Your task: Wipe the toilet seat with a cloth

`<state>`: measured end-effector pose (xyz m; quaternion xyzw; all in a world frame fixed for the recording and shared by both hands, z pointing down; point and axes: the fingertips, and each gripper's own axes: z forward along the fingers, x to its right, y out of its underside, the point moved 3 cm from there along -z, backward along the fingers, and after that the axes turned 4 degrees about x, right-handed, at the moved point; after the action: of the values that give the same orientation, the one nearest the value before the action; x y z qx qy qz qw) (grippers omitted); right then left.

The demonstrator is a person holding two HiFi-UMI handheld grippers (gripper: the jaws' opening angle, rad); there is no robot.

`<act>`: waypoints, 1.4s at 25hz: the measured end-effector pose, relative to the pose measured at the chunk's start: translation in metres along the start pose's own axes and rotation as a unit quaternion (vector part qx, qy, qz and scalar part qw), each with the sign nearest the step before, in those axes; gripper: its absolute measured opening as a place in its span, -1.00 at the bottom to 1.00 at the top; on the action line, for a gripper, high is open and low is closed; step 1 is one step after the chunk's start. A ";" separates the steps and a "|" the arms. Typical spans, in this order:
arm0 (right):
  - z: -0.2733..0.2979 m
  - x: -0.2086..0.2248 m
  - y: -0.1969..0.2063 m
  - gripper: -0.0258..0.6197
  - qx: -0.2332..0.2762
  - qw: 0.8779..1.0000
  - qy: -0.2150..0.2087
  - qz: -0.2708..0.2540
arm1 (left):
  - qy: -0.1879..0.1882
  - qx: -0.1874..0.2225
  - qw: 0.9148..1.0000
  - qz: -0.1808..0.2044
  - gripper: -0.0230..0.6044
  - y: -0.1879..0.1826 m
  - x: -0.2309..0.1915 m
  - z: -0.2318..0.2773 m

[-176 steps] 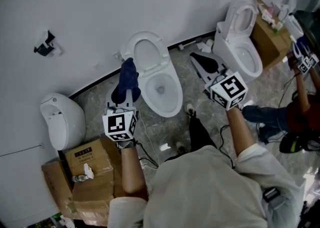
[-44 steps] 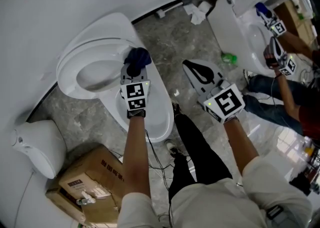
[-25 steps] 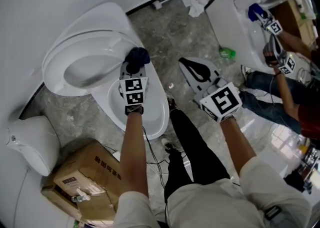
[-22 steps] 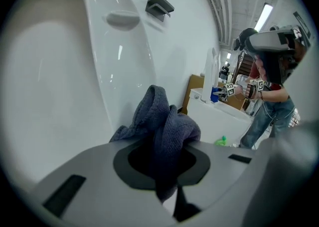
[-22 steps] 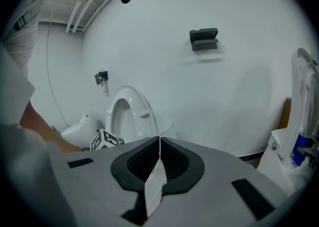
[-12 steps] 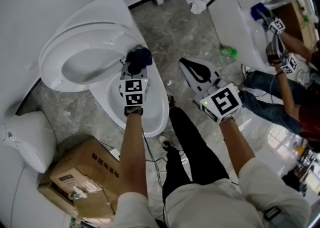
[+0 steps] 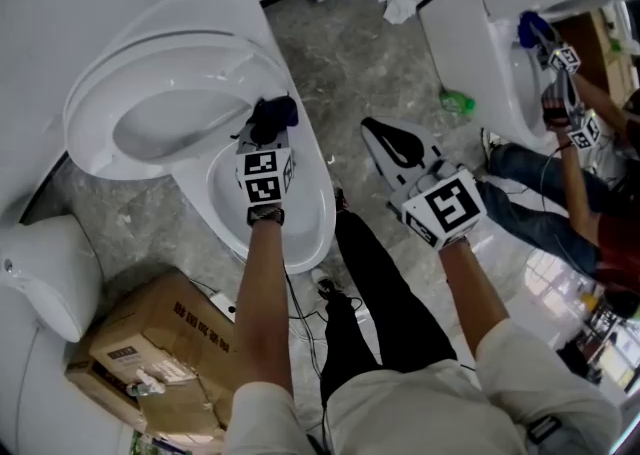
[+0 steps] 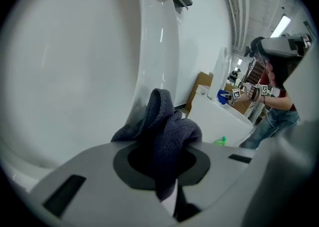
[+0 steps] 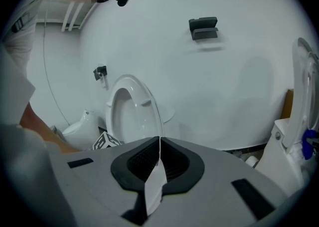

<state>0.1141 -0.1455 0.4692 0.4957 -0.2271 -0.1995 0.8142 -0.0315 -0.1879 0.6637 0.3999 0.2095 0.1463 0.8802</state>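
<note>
Lower now, outstretched left claw [image 7: 262,138] clamps the cloth [image 7: 272,115] by the toilet seat [image 7: 95,123] — right claw [image 7: 375,133] closed, empty.

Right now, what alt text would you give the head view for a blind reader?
Seen from above, the left gripper, shut on a crumpled dark blue cloth, reaches over a white ceramic toilet bowl beside its raised seat. The right gripper hangs shut and empty over the grey stone floor.
</note>
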 end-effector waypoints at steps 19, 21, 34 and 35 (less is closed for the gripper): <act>0.023 -0.011 0.019 -0.83 -0.022 0.999 -0.039 -0.013 | -0.075 -0.005 0.996 -0.045 -0.80 0.038 -0.033 0.003; 0.026 -0.015 0.020 -0.83 -0.023 0.999 -0.044 -0.014 | -0.087 -0.009 0.995 -0.051 -0.80 0.045 -0.041 -0.003; 0.036 -0.037 0.012 -0.83 -0.023 0.997 -0.064 -0.027 | -0.142 -0.022 0.989 -0.042 -0.80 0.066 -0.084 -0.045; 0.037 -0.039 0.012 -0.83 -0.023 0.997 -0.065 -0.027 | -0.147 -0.024 0.988 -0.041 -0.80 0.068 -0.088 -0.048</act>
<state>0.0628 -0.1453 0.4886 0.4692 -0.2610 -0.2585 0.8031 -0.1376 -0.1508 0.7091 0.3873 0.0907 0.0546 0.9159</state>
